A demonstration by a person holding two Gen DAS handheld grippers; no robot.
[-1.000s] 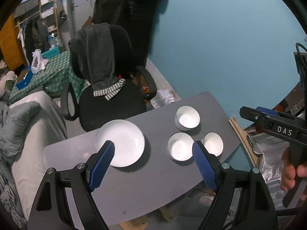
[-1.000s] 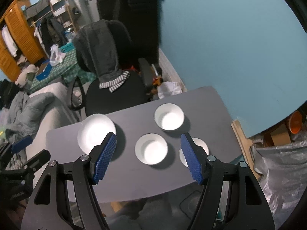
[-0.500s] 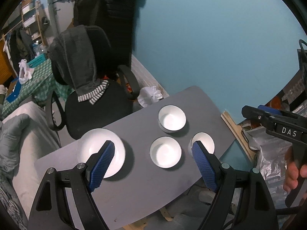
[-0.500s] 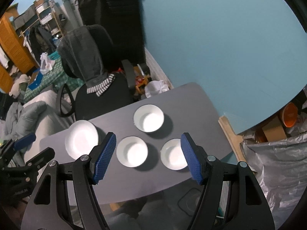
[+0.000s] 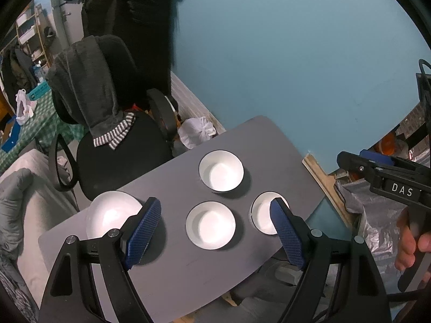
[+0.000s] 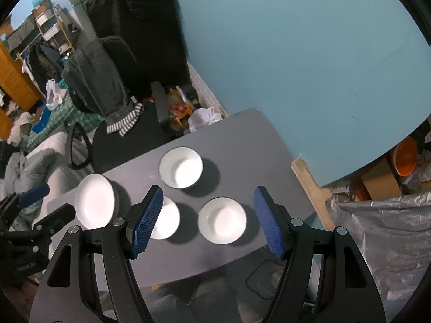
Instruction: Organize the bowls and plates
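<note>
Both tools hang released above the grey desk (image 5: pixel 269 145), gripping nothing: left tool (image 5: pixel 215 231), right tool (image 6: pixel 208 220). Nearest lie two shallow bowls (image 5: pixel 210 225) (image 6: pixel 222 220). At ten o'clock sits the plate (image 5: pixel 107 215). Farther, at twelve o'clock, stands the deep bowl (image 5: pixel 221 170). Beyond the desk, an office chair (image 5: pixel 121 145).
</note>
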